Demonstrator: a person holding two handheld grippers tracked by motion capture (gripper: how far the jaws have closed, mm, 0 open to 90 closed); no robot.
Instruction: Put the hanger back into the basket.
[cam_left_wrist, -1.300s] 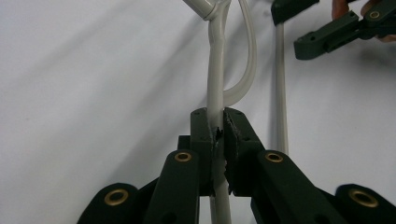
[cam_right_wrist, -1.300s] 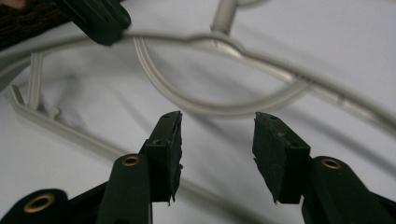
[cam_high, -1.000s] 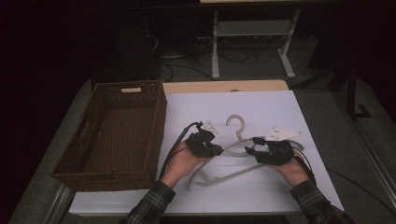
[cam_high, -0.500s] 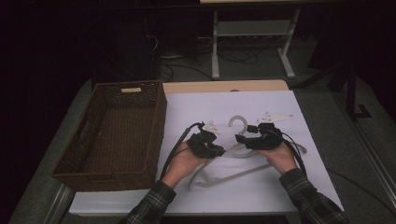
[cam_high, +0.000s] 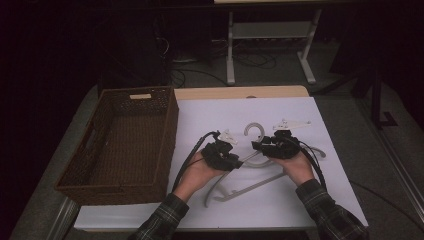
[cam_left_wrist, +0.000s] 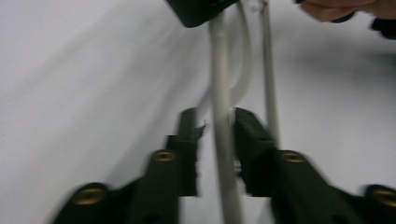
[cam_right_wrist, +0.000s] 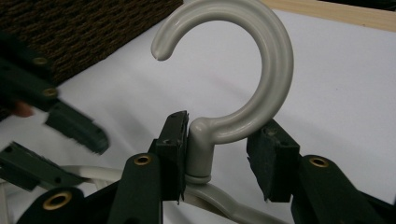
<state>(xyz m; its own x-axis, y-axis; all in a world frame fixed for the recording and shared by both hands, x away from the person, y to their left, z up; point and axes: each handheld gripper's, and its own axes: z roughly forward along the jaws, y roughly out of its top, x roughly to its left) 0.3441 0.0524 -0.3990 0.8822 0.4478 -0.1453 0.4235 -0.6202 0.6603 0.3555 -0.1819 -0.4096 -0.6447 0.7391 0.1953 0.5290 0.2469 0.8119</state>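
White plastic hanger (cam_high: 260, 167) lies on the sheeted table (cam_high: 320, 200) at three o'clock of the wicker basket (cam_high: 120, 140), where we have swung our right gripper (cam_right_wrist: 219, 154) in from three o'clock to straddle its hook neck, jaws wide, while our left gripper (cam_left_wrist: 215, 140) brackets its arm, jaws narrow but not clamped, readying a two-handed lift

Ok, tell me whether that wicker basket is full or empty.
Empty. The high view looks straight into the basket and shows bare woven bottom, with the hanger outside it on the table.

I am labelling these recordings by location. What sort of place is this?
Probably a lab or workshop, not a home: a table under white sheeting, cables on the floor behind it, and a metal stand.
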